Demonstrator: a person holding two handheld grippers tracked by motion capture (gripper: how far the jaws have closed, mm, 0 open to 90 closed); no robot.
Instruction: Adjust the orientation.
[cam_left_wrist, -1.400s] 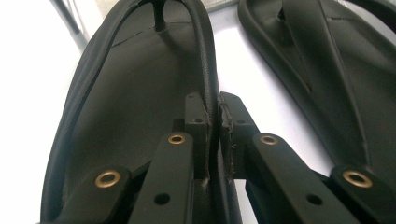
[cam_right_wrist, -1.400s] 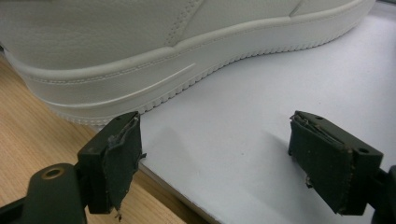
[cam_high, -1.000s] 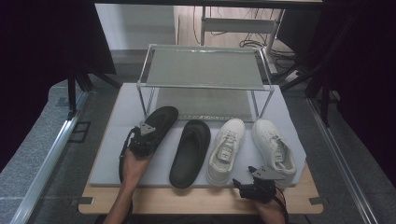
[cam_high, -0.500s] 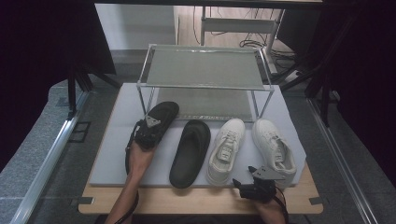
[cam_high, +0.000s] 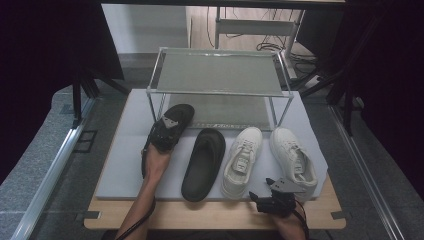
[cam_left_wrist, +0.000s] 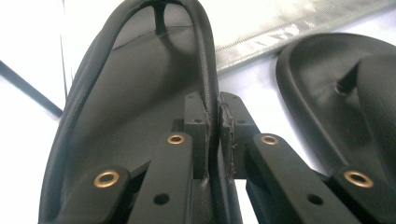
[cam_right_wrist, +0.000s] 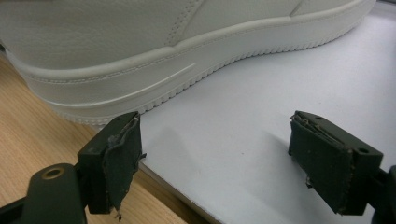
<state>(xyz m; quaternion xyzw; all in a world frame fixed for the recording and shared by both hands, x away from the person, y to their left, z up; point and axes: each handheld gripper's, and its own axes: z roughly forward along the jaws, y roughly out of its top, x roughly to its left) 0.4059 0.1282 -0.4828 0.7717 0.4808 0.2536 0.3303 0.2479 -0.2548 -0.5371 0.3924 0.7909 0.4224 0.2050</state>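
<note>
Now, left gripper (cam_high: 166, 131): jaws pinched together on the rim of the left slipper (cam_left_wrist: 140, 107), one pad inside the wall, one outside.
Slipper: at the mat's (cam_high: 125, 165) left, toe just under the rack's (cam_high: 220, 70) front edge, between its left leg and the second slipper (cam_high: 204, 162).
Gap: a thin strip of mat separates the two slippers; wider bare mat lies to the left.
Right gripper (cam_right_wrist: 224, 163): jaws wide apart, nothing between them, low over the mat's front edge where it meets the wooden board (cam_right_wrist: 28, 154).
Sneaker (cam_right_wrist: 163, 51): its heel sits right above that gripper's left pad, near the corner; its pair (cam_high: 242, 160) is beside it.
</note>
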